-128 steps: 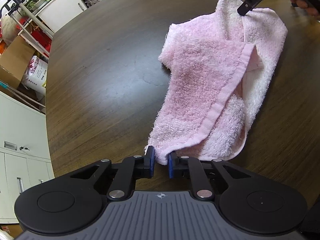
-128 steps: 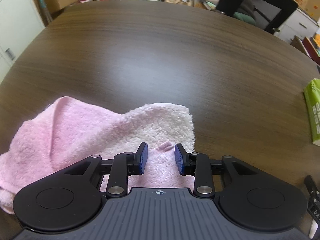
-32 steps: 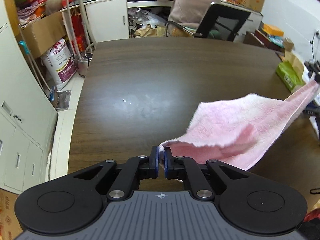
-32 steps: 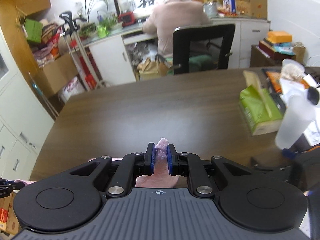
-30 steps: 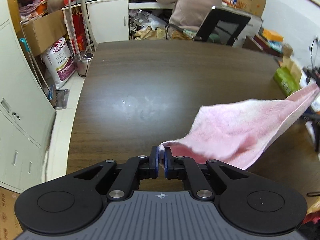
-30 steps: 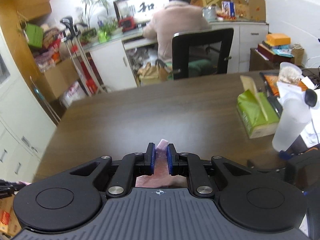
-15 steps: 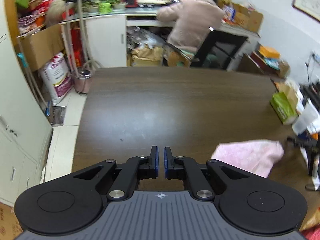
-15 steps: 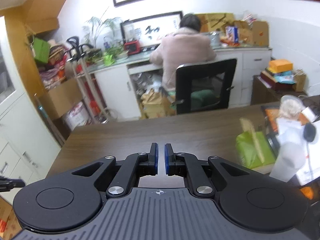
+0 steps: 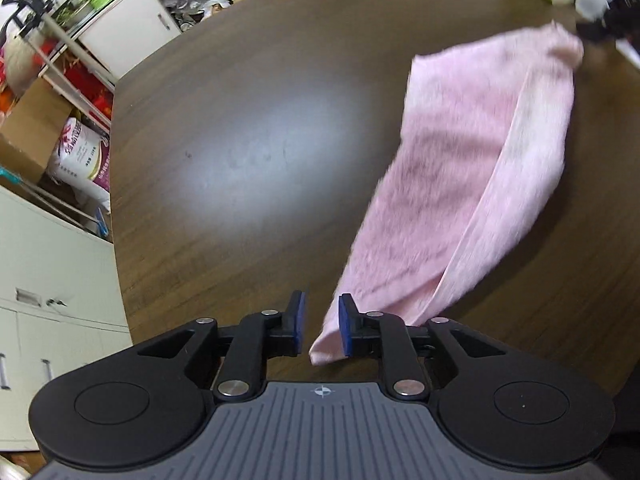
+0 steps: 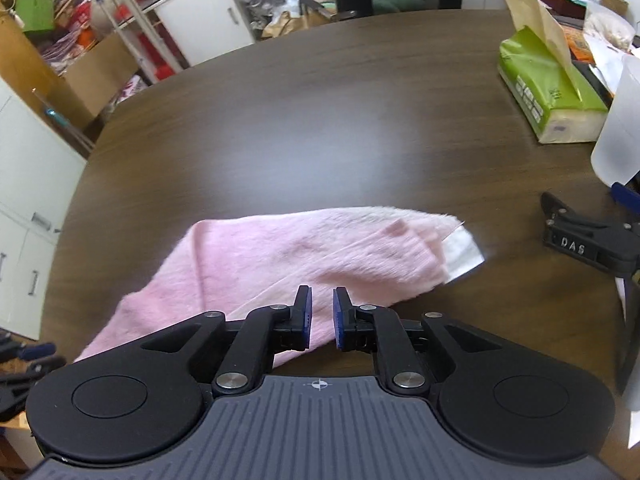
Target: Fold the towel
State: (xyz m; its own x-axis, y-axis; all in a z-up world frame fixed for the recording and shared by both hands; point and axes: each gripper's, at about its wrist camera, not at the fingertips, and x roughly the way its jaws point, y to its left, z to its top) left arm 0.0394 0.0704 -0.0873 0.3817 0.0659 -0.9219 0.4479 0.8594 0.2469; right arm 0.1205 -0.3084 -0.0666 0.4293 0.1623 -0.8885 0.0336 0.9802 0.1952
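Observation:
A pink towel (image 9: 464,184) lies folded lengthwise on the dark wooden table (image 9: 248,128), blurred by motion. My left gripper (image 9: 320,326) is open, with the towel's near corner between its jaws, close to the right pad. In the right wrist view the towel (image 10: 304,256) lies across the table, a white corner showing at its right end. My right gripper (image 10: 320,316) is open just above the towel's near edge, gripping nothing. The right gripper also shows at the towel's far end in the left wrist view (image 9: 600,28).
A green tissue pack (image 10: 548,96) and a translucent bottle (image 10: 620,128) stand at the table's right. A black clamp stand (image 10: 588,240) sits at the right edge. White cabinets (image 10: 24,216), boxes and an office chair lie beyond the table.
Both grippers held the towel stretched in the air a second ago. Now the towel is down on the table and both grippers have opened, letting go of it.

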